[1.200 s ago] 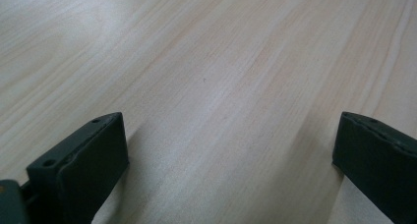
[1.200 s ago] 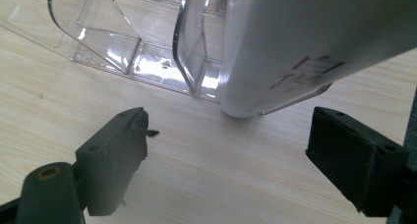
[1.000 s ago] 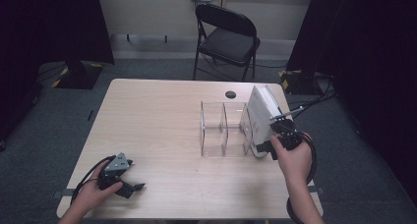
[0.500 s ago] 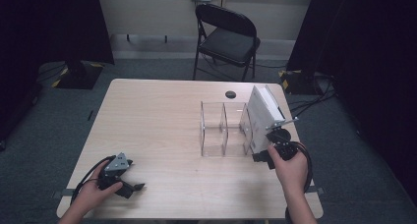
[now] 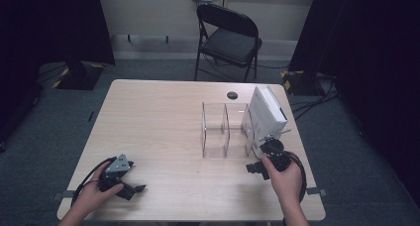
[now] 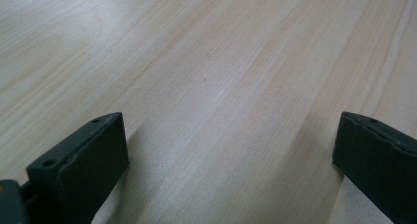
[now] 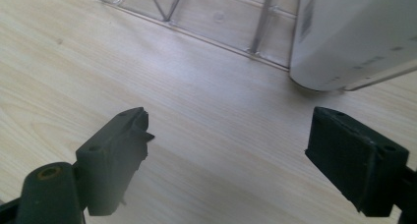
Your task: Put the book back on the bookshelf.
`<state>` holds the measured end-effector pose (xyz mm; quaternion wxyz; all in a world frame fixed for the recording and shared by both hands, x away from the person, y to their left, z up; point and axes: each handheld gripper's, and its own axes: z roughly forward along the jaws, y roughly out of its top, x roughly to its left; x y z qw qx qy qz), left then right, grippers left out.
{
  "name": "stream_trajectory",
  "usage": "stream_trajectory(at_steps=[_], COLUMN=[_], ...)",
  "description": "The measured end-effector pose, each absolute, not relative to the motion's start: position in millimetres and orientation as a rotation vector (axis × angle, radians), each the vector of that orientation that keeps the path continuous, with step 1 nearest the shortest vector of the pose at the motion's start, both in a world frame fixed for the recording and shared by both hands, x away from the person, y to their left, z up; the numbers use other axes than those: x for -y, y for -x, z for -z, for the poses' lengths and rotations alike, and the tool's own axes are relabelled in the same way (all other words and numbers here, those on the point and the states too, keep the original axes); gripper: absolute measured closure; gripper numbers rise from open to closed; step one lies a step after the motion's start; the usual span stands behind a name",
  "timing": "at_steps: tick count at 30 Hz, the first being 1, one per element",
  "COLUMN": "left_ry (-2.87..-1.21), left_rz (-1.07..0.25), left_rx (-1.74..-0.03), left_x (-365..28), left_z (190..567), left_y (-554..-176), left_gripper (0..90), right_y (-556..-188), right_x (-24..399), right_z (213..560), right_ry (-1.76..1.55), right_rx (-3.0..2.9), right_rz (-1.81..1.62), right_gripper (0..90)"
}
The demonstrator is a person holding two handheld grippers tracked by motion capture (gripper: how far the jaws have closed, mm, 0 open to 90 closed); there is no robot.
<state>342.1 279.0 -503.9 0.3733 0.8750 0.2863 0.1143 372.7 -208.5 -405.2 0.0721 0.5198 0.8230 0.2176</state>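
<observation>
A clear plastic divider rack [image 5: 225, 132] stands on the wooden table [image 5: 158, 122], right of centre. A white book [image 5: 267, 114] leans upright in the rack's right end, and its lower corner [image 7: 344, 42] appears in the right gripper view beside the rack's base [image 7: 216, 22]. My right gripper [image 5: 257, 167] lies low on the table just in front of the rack, open, with nothing between its jaws [image 7: 226, 155]. My left gripper [image 5: 130, 189] rests near the front left edge, open over bare wood [image 6: 231, 155].
A black folding chair [image 5: 228, 37] stands beyond the table's far edge. A small black cable hole [image 5: 232, 94] sits in the tabletop behind the rack. Dark curtains flank the room, with cables on the floor at the right.
My right hand and gripper have drawn back from the book toward the front edge of the table and dropped lower. The left gripper has stayed put.
</observation>
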Motion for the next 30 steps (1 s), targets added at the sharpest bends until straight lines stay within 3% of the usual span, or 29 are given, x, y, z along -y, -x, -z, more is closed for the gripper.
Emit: stream_trajectory(at_steps=[30], left_ry=[-2.242], left_rz=[-0.291], left_rx=[-0.733], left_x=[-279.1], left_z=[503.8], left_y=[-342.2], left_gripper=[0.0], right_y=[-362.3], right_x=[149.8], right_z=[452.2], right_ry=[-1.417], right_rx=[-2.622], right_rz=[-0.759], right_gripper=[14.4])
